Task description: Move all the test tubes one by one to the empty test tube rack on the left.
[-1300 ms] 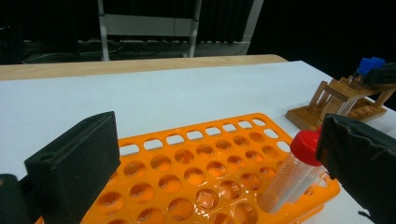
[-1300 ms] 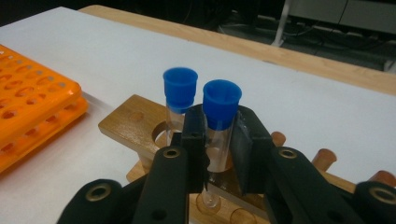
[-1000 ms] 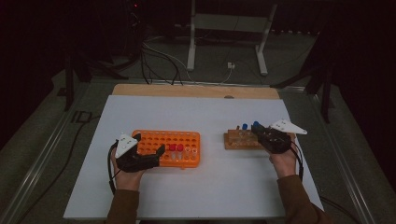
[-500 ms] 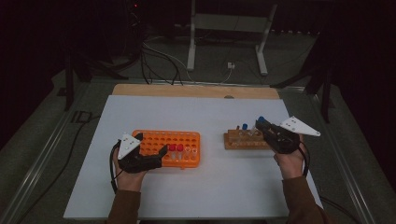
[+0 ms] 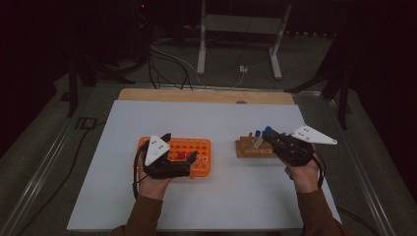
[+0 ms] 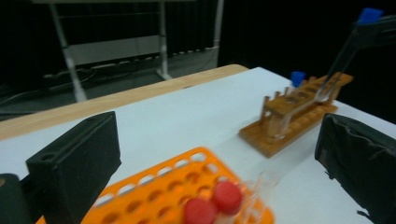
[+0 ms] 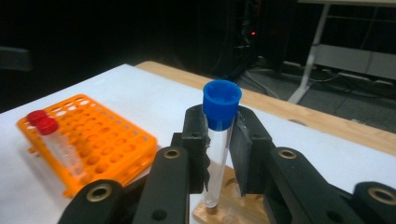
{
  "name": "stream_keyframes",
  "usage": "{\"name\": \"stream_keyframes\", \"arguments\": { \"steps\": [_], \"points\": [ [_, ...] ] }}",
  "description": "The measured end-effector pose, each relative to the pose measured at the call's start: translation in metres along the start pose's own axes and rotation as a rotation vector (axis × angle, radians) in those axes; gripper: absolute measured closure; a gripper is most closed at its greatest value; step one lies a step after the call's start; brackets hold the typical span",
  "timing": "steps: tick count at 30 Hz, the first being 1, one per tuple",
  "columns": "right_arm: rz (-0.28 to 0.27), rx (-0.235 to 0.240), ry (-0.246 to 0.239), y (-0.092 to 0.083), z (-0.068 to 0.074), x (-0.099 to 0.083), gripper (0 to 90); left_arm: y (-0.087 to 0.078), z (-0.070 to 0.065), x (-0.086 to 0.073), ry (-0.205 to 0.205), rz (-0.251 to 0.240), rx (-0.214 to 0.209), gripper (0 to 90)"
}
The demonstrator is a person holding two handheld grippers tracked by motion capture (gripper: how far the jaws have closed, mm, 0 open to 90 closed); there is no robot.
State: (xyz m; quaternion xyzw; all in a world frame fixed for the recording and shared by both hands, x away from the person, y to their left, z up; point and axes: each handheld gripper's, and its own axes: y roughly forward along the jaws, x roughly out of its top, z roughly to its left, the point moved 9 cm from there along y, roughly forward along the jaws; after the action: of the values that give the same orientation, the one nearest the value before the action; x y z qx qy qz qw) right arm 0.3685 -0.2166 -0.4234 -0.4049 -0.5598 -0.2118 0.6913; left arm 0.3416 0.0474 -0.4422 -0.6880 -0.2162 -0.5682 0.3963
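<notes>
Desk (image 5: 221, 118): we record a flat white matte top with a pale wooden strip along its far edge.

Orange rack (image 5: 196, 150): moulded plastic, a rectangular grid of round holes, smooth and rigid; two red-capped tubes (image 6: 215, 203) stand in it, at the corner nearest the left tongs.

Wooden rack (image 5: 248, 147): a small stepped block of brown wood with drilled holes, well apart from the orange rack; one blue-capped tube (image 6: 297, 78) stands in it.

Left tongs (image 5: 179, 156): black, blocky jaws standing wide apart over the orange rack's near side, gripping nothing.

Right tongs (image 7: 219, 144): closed on the held tube (image 7: 218, 140) just under its cap, carrying it tilted, its base just above the wooden rack.

Held tube: a slender, clear, round-bottomed cylinder with a ribbed blue screw cap. We judge it light, stiff, slick-walled and possibly brittle; we would grip high on the wall beneath the cap, firmly but without squeezing hard.
</notes>
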Motion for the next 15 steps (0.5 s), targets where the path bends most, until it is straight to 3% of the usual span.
{"name": "stream_keyframes", "arguments": {
  "steps": [9,15],
  "points": [
    [0.035,0.061,-0.015,0.004,0.020,-0.003,76.8,0.028,-0.034,0.003,0.030,0.030,-0.073,1.5],
    [0.045,0.133,0.001,0.008,0.036,-0.005,76.8,0.042,-0.054,-0.001,0.050,0.054,-0.122,4.5]
  ]
}}
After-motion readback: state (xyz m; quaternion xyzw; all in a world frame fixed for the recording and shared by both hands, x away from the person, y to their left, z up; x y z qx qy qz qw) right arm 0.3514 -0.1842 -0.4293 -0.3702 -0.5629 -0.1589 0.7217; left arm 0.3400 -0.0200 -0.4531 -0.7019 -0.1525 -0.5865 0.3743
